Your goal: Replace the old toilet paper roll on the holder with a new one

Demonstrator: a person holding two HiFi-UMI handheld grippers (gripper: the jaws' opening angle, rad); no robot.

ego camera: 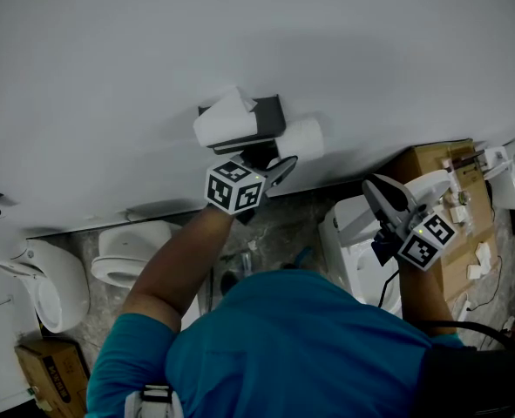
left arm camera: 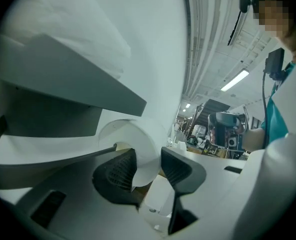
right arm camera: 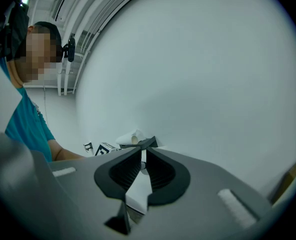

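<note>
A plain white wall (ego camera: 240, 42) fills the upper part of the head view. Below it, a mottled grey floor (ego camera: 283, 220) carries a white toilet (ego camera: 133, 252) at left and a brown cardboard box (ego camera: 427, 159) at right. A strip light (left arm camera: 234, 80) glows on the ceiling.

The right tongs (right arm camera: 143, 155), jaws pressed together, face a white wall (right arm camera: 203, 69). Just past their tips shows a toilet paper roll (right arm camera: 129, 138); a teal sleeve (right arm camera: 28, 125) is at the left edge.

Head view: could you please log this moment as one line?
left gripper: shut on toilet paper roll beside holder | right gripper: shut, empty
</note>
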